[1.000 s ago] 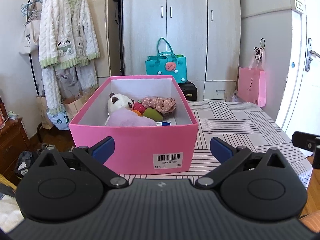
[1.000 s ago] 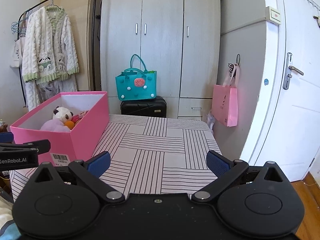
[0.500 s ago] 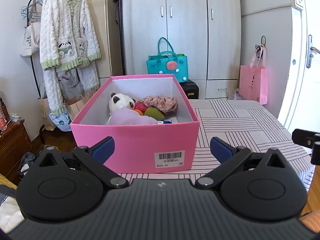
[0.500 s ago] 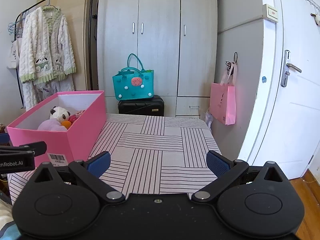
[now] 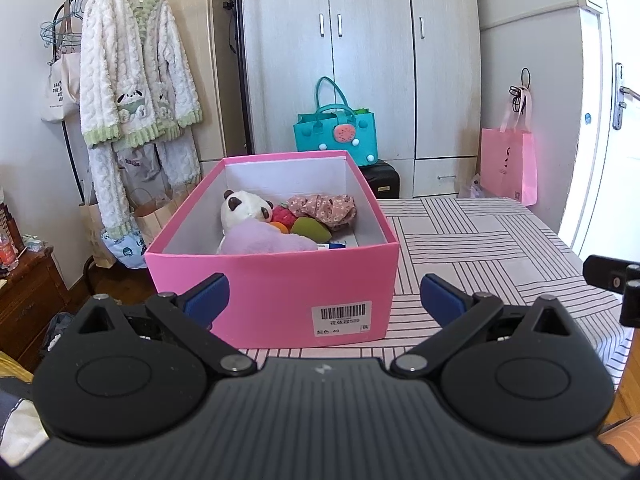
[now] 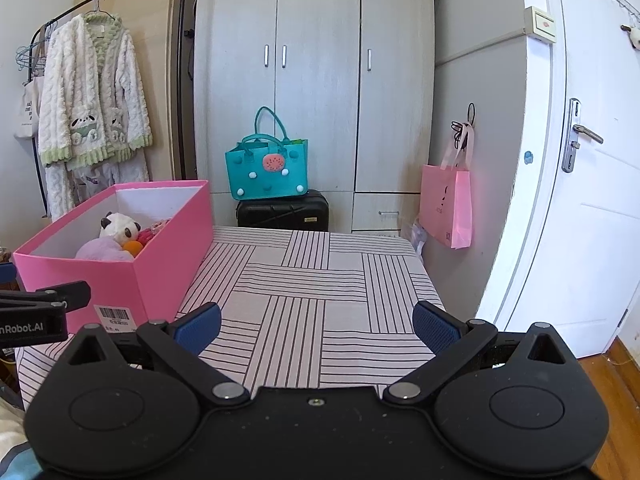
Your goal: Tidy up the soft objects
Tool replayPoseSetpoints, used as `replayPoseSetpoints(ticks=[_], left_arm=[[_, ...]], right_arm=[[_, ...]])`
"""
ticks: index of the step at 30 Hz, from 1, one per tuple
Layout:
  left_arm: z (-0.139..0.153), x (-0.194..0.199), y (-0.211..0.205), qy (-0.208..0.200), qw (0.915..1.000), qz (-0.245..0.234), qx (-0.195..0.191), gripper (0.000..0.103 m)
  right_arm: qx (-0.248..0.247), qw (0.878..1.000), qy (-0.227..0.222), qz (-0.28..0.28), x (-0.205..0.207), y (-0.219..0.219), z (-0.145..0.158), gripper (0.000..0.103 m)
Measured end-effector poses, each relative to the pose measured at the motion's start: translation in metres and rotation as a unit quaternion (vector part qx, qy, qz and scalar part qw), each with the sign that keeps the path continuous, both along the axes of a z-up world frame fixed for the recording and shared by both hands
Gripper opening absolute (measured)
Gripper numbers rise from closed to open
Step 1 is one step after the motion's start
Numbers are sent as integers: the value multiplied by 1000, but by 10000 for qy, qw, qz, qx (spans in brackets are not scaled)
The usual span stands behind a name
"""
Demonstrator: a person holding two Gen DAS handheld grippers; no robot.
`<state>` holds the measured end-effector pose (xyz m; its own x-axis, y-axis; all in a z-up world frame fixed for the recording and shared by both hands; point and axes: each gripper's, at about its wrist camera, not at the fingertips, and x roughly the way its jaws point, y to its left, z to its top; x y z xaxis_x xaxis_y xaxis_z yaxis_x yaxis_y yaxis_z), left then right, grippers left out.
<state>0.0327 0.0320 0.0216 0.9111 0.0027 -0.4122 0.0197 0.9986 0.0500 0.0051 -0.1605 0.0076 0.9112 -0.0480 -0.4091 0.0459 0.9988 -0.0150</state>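
Note:
A pink box (image 5: 276,288) (image 6: 160,264) stands on the striped table (image 6: 320,300). Inside it lie a panda plush (image 5: 244,208) (image 6: 120,226), a purple soft toy (image 5: 264,240) (image 6: 105,250), a floral cloth (image 5: 324,208), red and green plush fruit (image 5: 310,229) and an orange one (image 6: 133,246). My left gripper (image 5: 324,298) is open just in front of the box's near wall, holding nothing. My right gripper (image 6: 316,322) is open over the table to the right of the box, also with nothing in it.
Behind the table stand a grey wardrobe (image 6: 316,80), a teal felt bag (image 6: 266,172) on a black suitcase (image 6: 282,212), and a pink paper bag (image 6: 446,208). A clothes rack with a fluffy robe (image 5: 132,80) is at the left, a white door (image 6: 580,160) at the right.
Both grippers have drifted slightly back and up; the box looks a little farther and lower in view. The jaws stay open and nothing was taken or let go.

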Motion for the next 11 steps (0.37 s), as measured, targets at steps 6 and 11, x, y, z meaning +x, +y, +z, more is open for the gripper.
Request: replayPoseSetpoints(ticks=[6, 11], left_arm=[[2, -3, 0, -62, 10000, 19, 25, 103], [3, -5, -2, -44, 10000, -20, 38, 103]], right_arm=[[-25, 10000, -16, 21, -1, 1, 0, 103], [9, 10000, -73, -25, -3, 1, 0, 103]])
